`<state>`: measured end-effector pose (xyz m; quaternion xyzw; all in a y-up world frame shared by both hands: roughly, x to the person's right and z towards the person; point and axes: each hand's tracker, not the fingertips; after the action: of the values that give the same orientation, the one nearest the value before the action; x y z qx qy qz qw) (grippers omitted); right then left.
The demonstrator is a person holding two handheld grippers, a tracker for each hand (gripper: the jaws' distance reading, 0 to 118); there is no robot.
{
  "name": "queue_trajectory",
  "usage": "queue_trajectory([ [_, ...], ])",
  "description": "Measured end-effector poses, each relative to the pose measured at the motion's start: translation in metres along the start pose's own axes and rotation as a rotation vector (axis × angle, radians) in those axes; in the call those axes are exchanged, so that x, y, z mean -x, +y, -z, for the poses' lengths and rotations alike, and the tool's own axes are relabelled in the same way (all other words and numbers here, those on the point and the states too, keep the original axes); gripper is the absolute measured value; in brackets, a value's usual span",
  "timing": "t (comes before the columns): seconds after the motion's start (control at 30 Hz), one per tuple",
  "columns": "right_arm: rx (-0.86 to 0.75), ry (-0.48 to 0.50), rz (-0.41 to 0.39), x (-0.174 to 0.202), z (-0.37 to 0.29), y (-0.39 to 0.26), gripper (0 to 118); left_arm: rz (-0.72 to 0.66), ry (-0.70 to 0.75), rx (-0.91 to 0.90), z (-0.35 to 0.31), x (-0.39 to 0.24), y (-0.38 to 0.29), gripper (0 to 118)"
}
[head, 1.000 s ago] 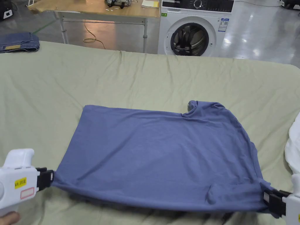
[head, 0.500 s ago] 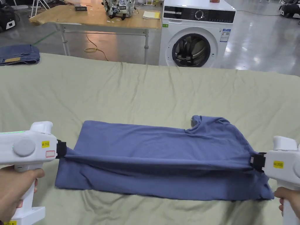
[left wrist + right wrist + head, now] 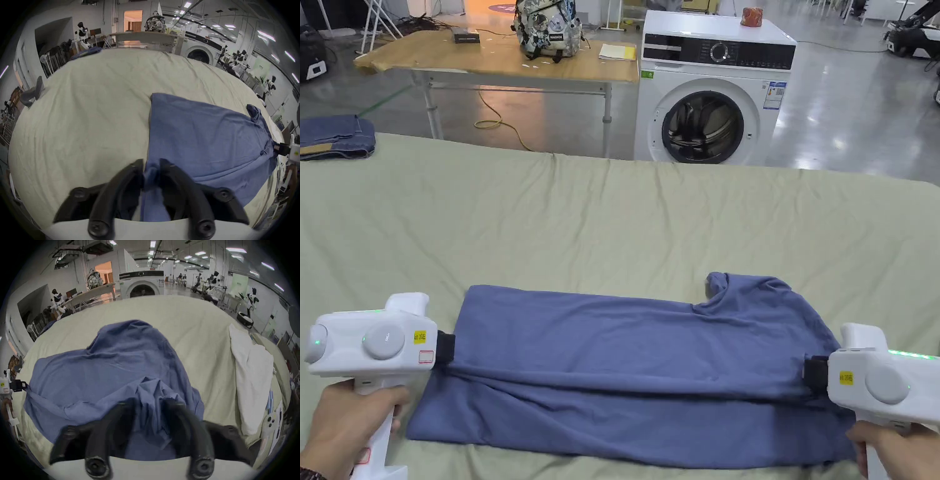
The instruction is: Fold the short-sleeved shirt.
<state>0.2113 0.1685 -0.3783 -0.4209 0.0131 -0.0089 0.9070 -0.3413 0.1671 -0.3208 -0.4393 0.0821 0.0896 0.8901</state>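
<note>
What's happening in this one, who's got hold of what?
A person is folding a blue short-sleeved shirt on a bed covered with a pale green sheet. The left gripper is clamped on one end of the shirt and the right gripper on the other, holding a lengthwise fold line between them. The near part lies folded over the rest. The shirt is not yet a compact fold.
</note>
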Motion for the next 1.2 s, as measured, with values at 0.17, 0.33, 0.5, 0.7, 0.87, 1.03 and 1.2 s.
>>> queue_trajectory([
  [0.17, -0.199, 0.035, 0.008, 0.015, -0.042, 0.0, 67, -0.018, -0.051, -0.112, -0.035, -0.005, -0.001, 76],
  [0.33, -0.391, 0.079, -0.016, 0.039, -0.087, -0.012, 46, 0.024, -0.074, -0.298, -0.08, -0.024, -0.018, 73],
  [0.5, -0.548, 0.078, -0.018, 0.06, -0.12, -0.035, 0, 0.08, -0.025, -0.464, -0.116, -0.044, -0.049, 7],
  [0.7, -0.623, 0.068, -0.046, 0.078, -0.142, -0.06, 0, 0.092, 0.003, -0.517, -0.135, -0.047, -0.088, 0],
  [0.87, -0.634, 0.056, -0.074, 0.079, -0.147, -0.073, 0, 0.06, 0.022, -0.434, -0.134, -0.02, -0.097, 0],
  [1.03, -0.609, 0.051, -0.087, 0.072, -0.143, -0.082, 0, -0.012, -0.046, -0.145, -0.089, 0.031, -0.072, 0],
  [1.2, -0.551, 0.034, -0.091, 0.066, -0.137, -0.086, 0, -0.036, -0.065, 0.112, -0.043, 0.045, -0.042, 15],
])
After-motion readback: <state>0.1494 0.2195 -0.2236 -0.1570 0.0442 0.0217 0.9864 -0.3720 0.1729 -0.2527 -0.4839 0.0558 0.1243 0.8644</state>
